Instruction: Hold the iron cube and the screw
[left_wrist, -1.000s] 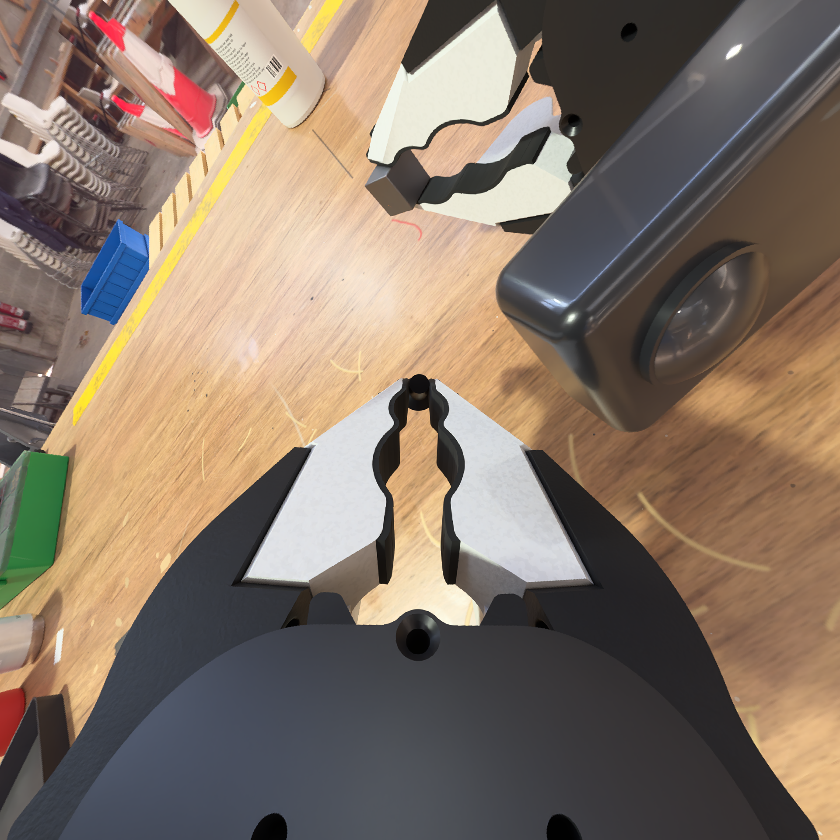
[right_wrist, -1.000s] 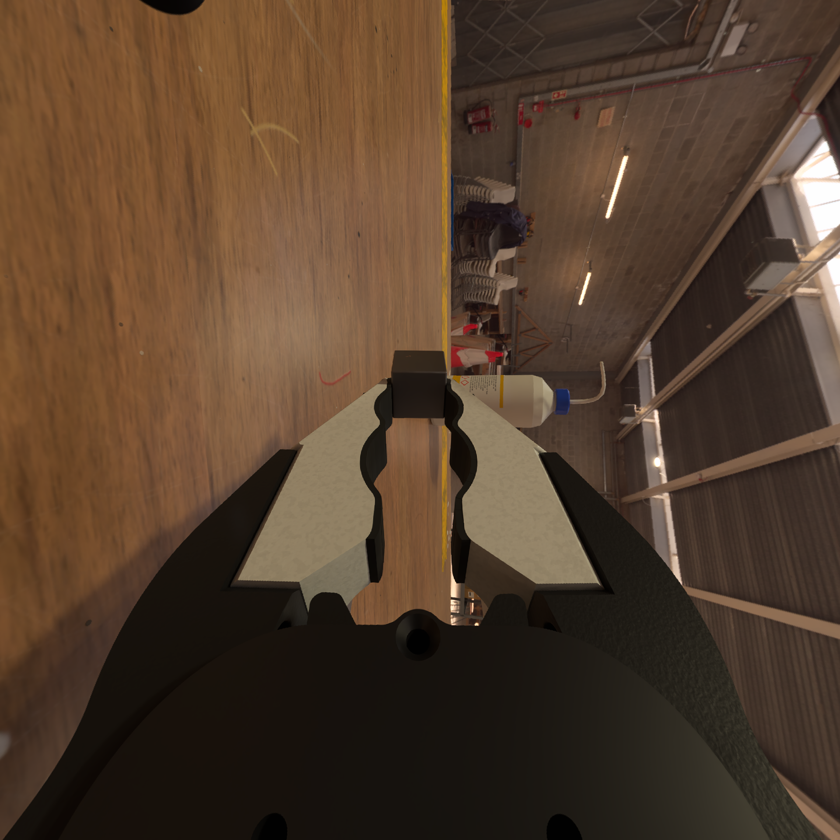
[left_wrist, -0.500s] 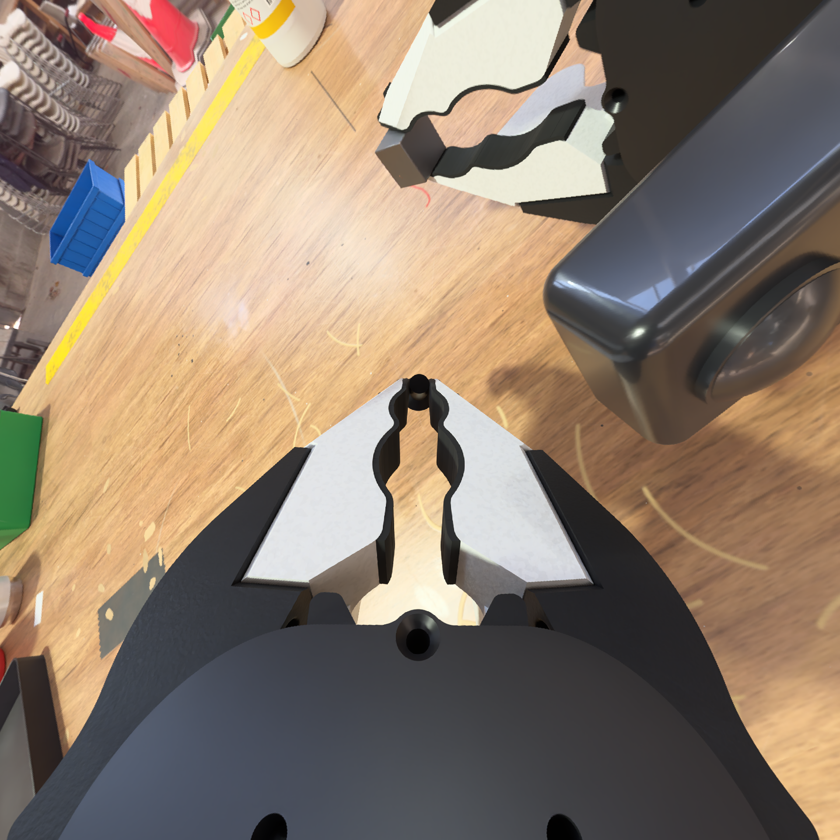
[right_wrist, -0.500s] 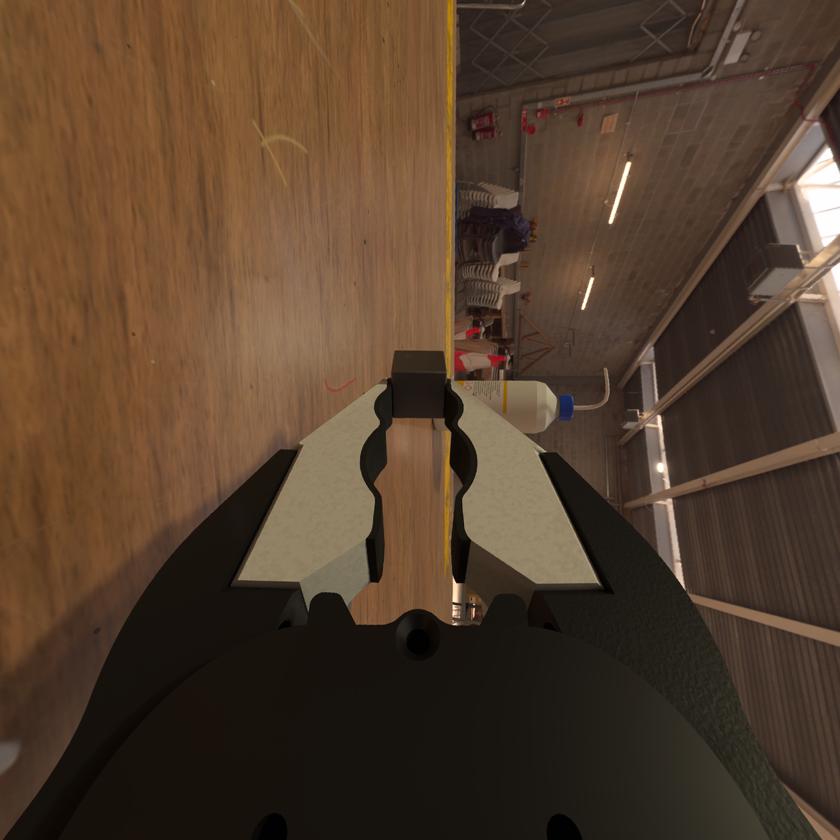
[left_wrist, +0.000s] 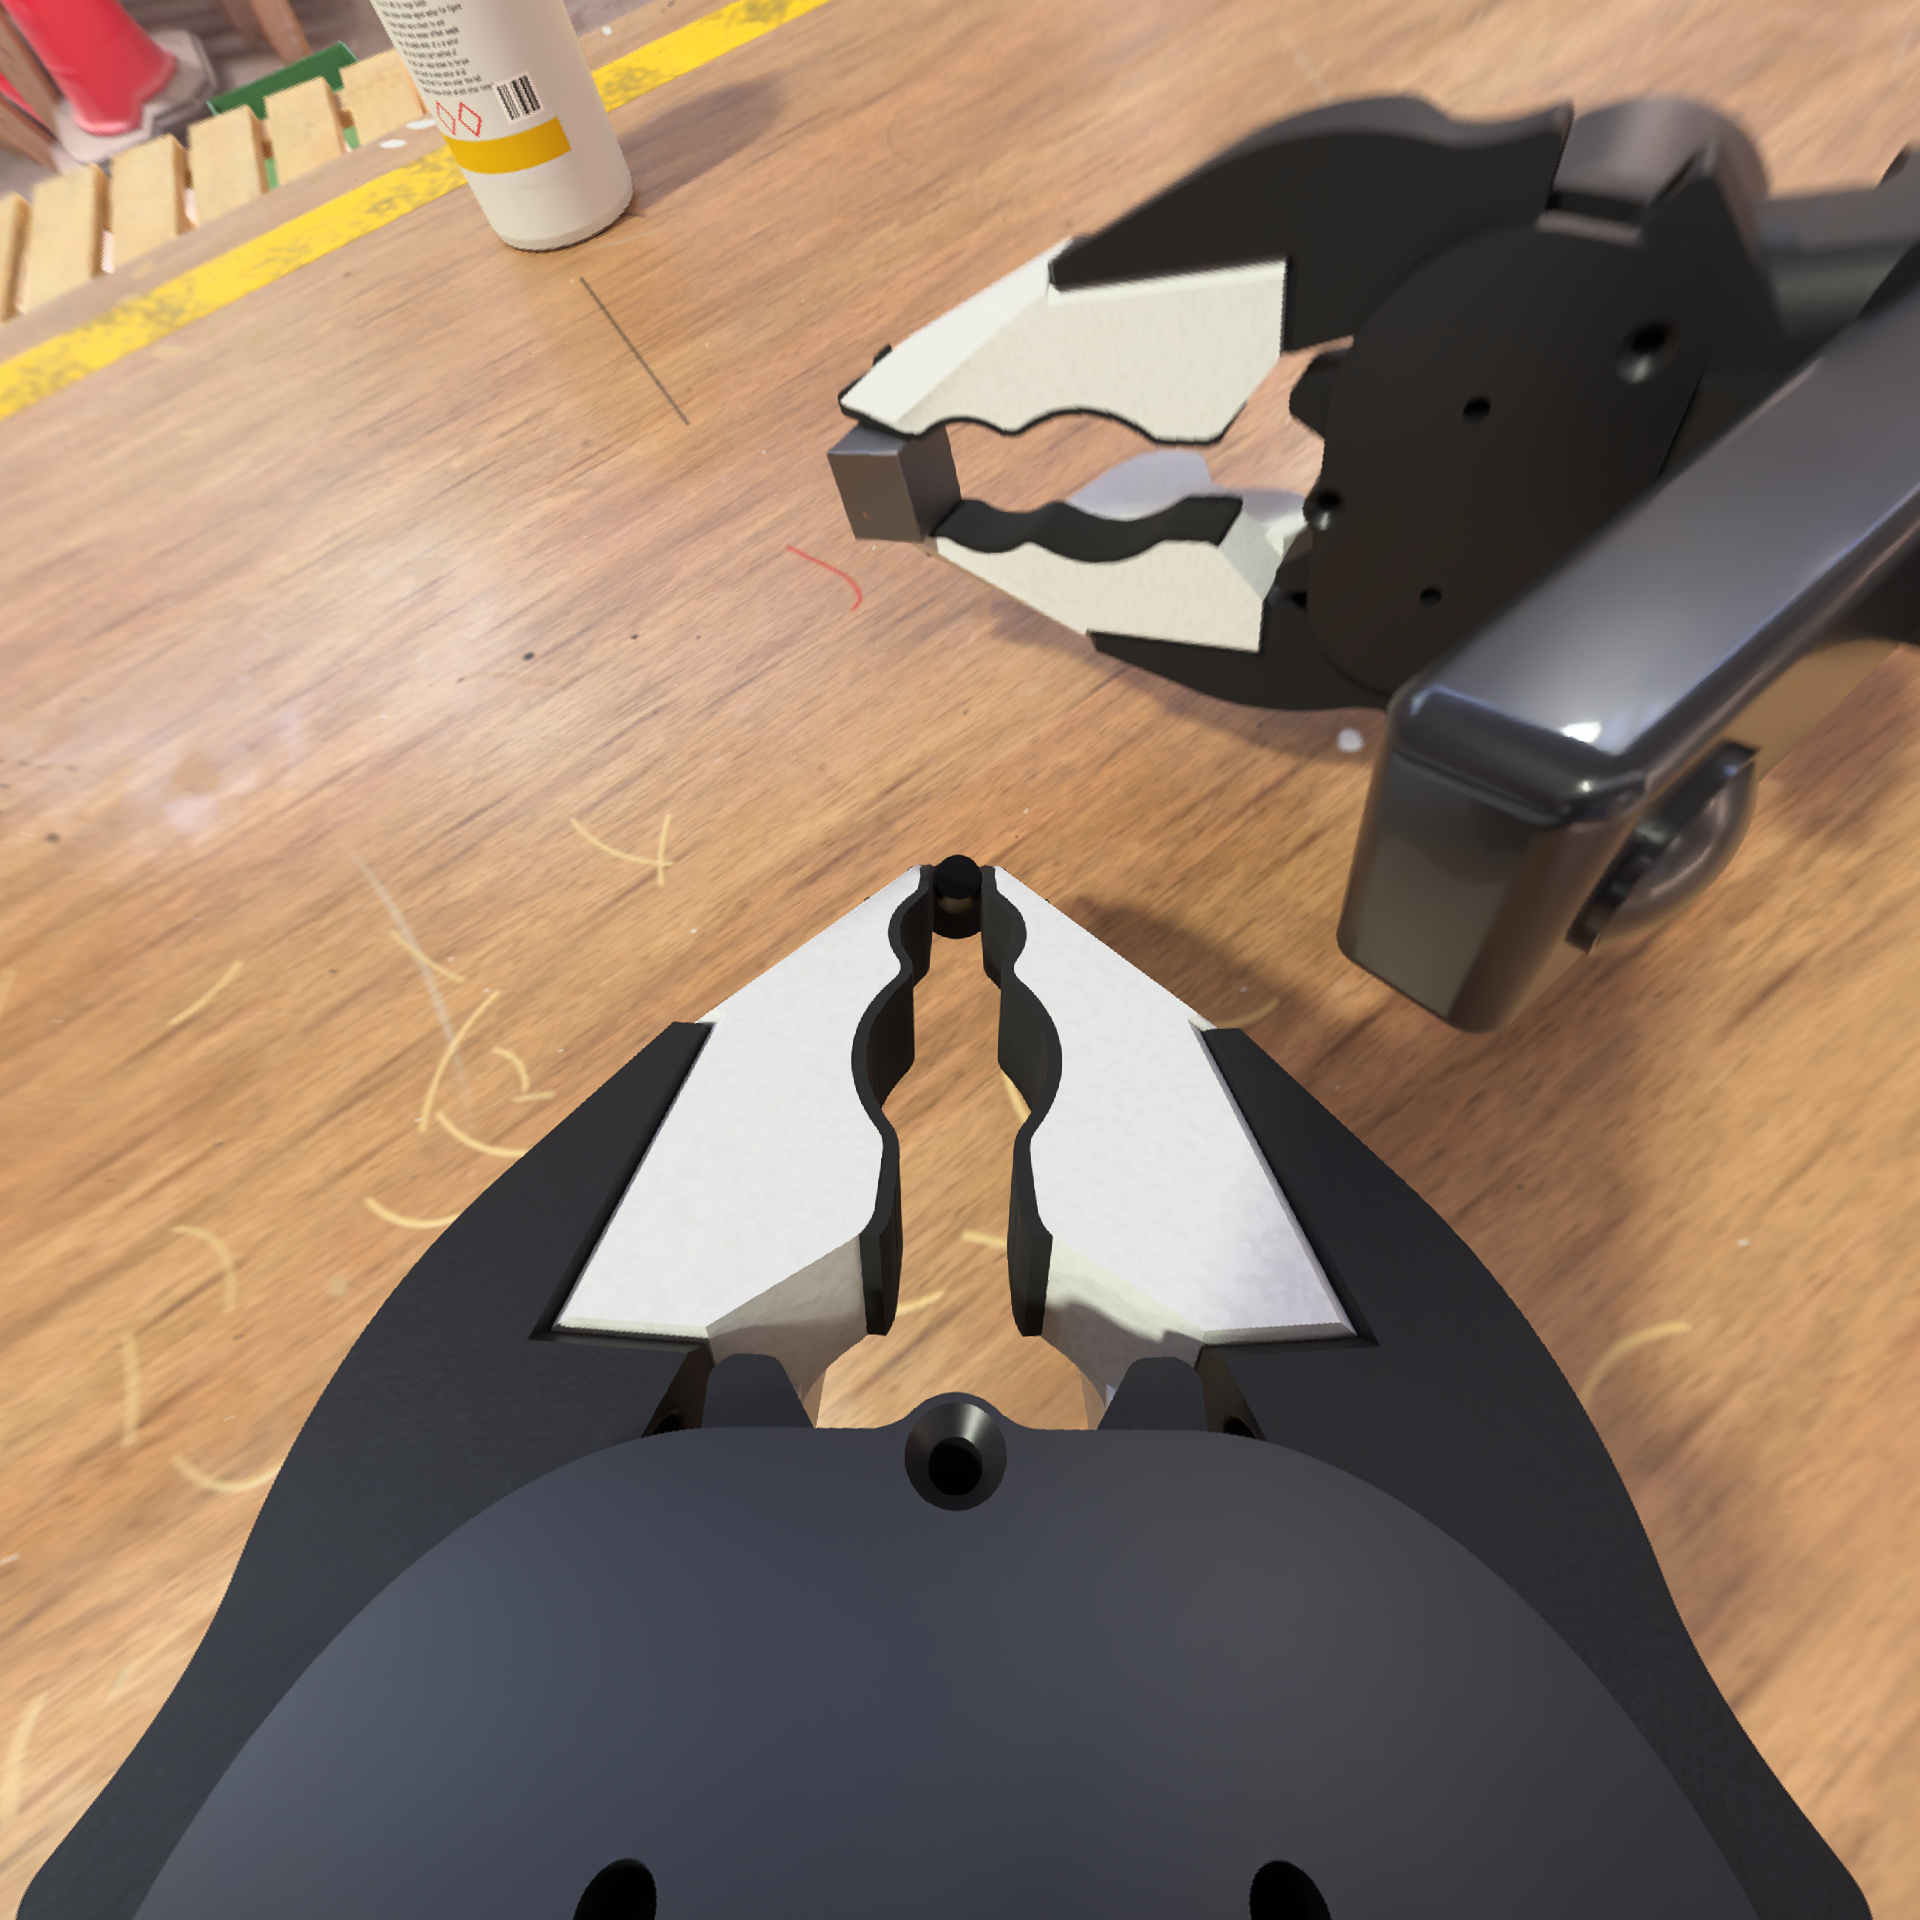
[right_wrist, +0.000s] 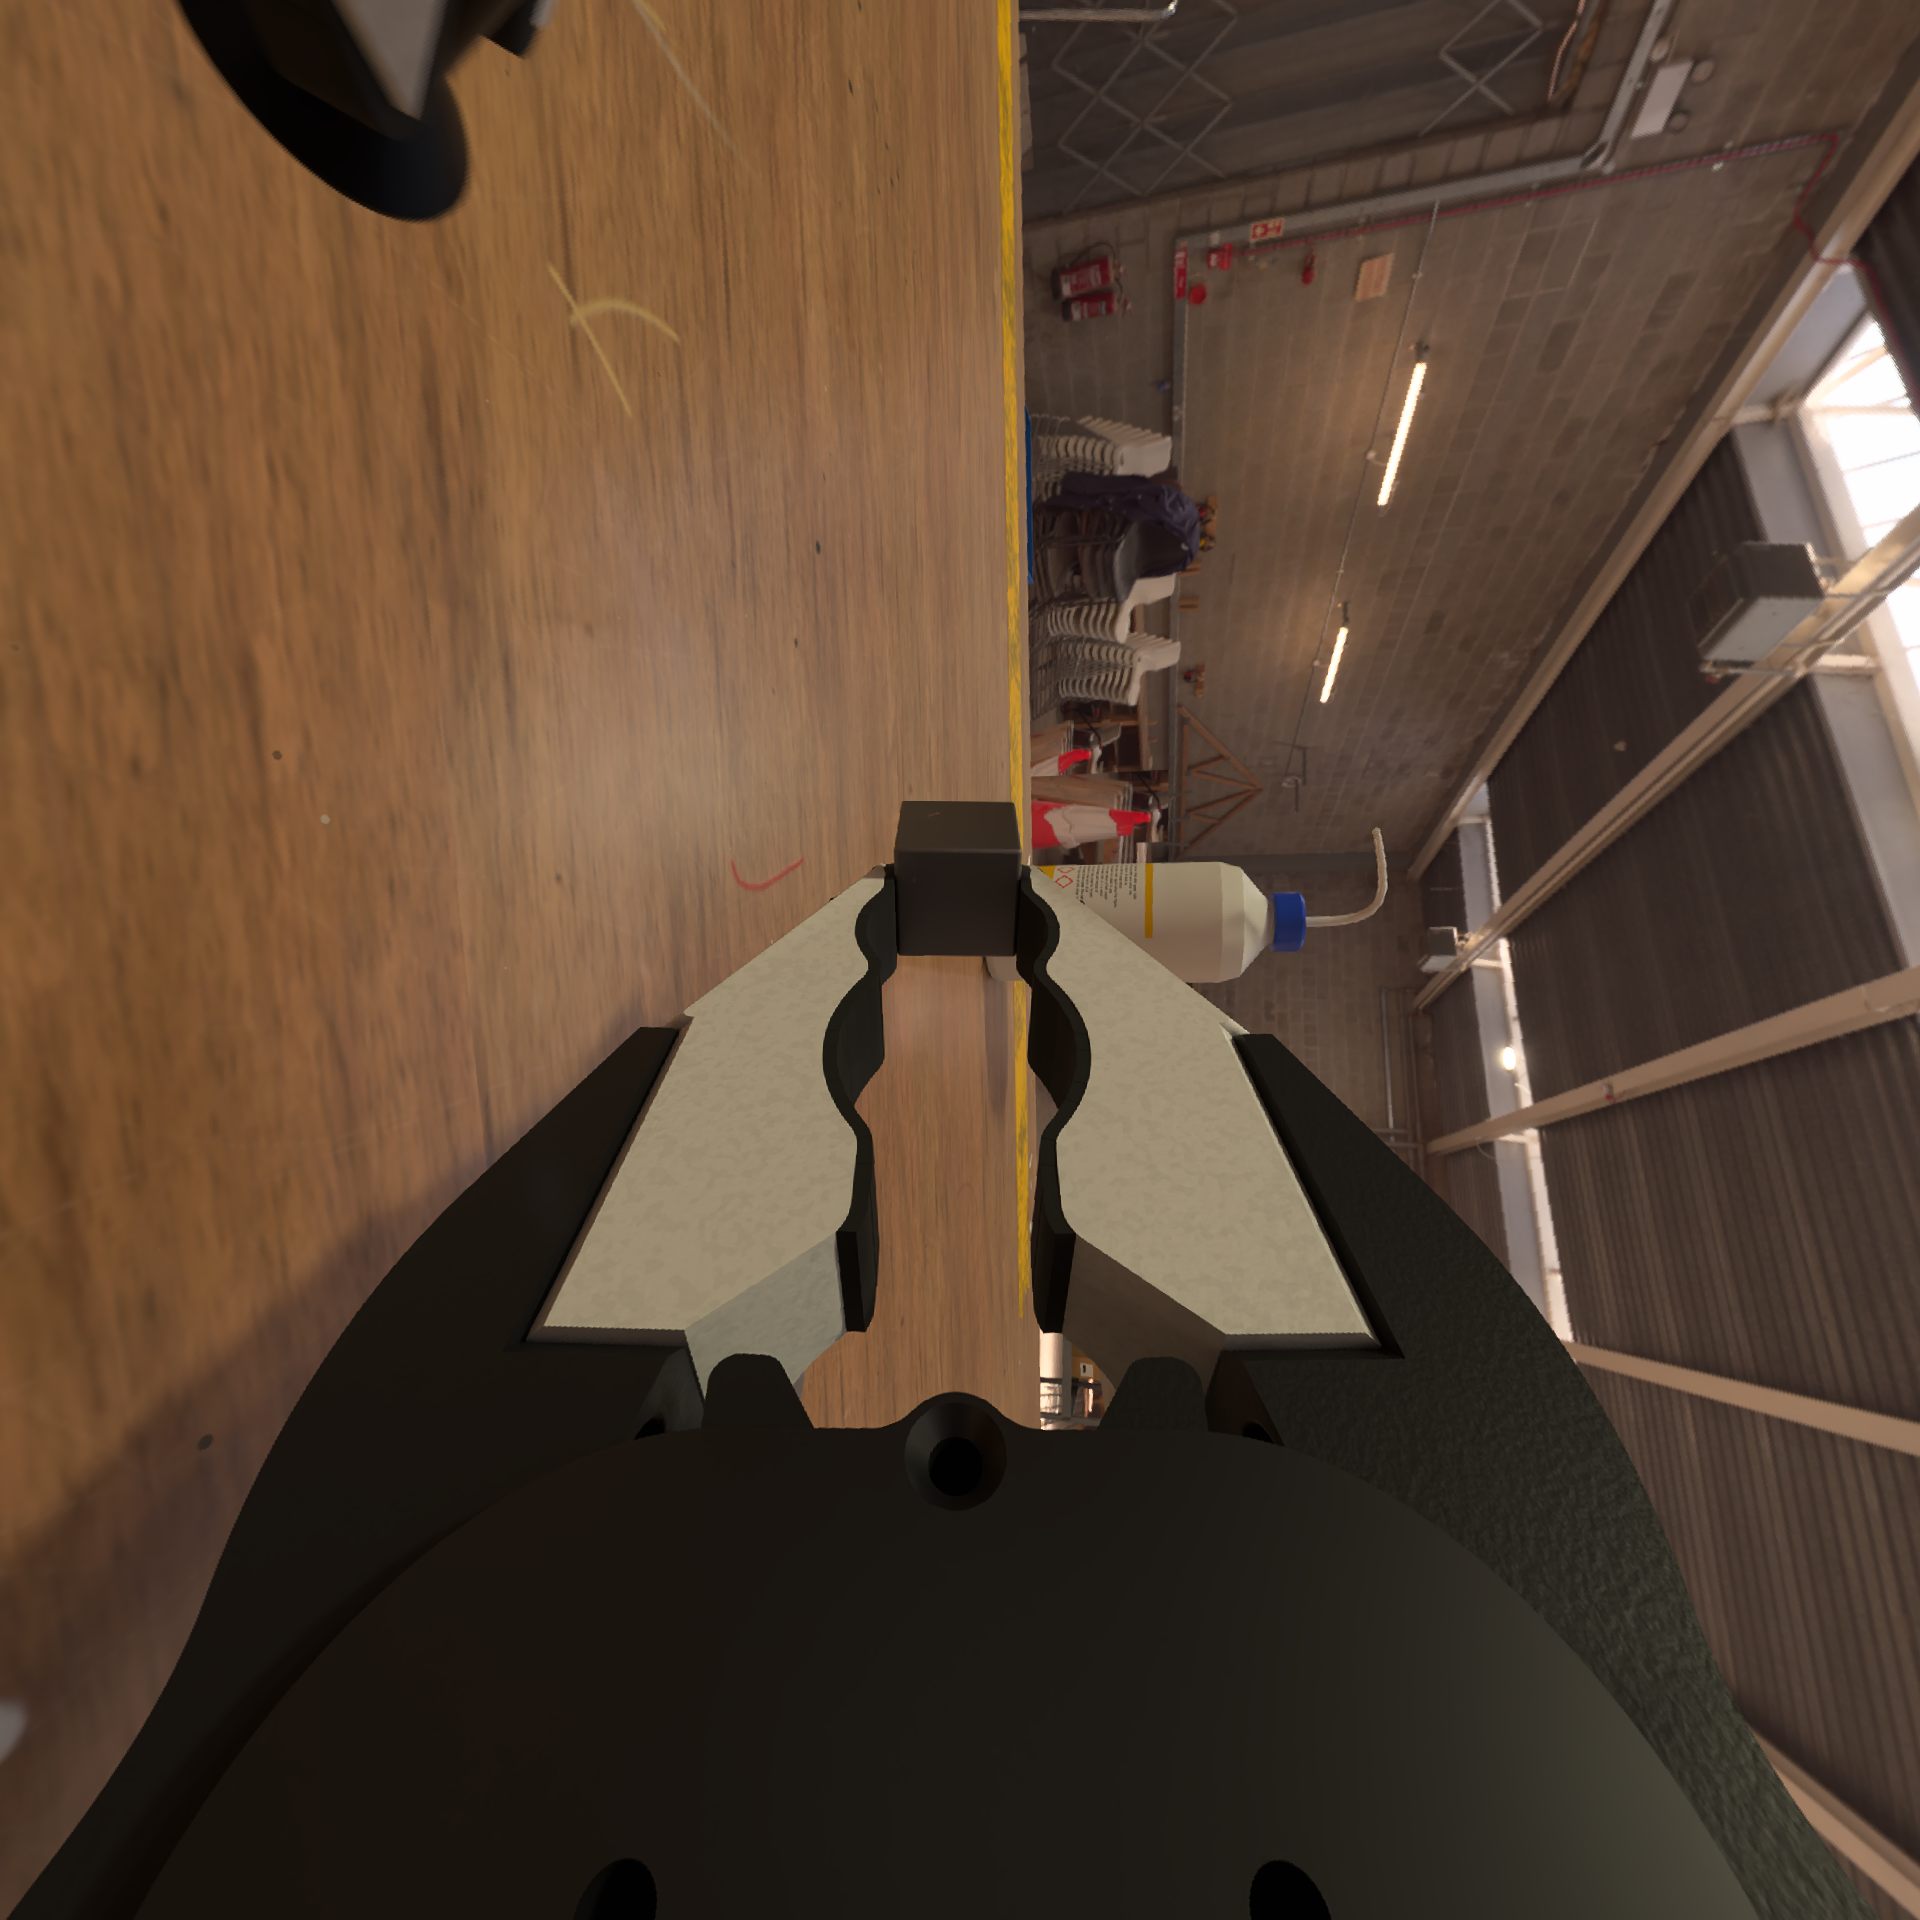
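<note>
The screw (left_wrist: 957, 891) sat pinched at the very tips of the left gripper (left_wrist: 957, 883), whose fingers were clenched on it above the wooden table (left_wrist: 312, 644). To the right, the iron cube (right_wrist: 956, 878) was clamped between the fingertips of the right gripper (right_wrist: 956, 883), jutting past them, held clear of the table near a white bottle (right_wrist: 1195, 920).

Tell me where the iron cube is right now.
The iron cube sits clamped at the tips of the right gripper, centre of the right wrist view; in the left wrist view it shows upper middle, above the wooden table, near the white bottle.
</note>
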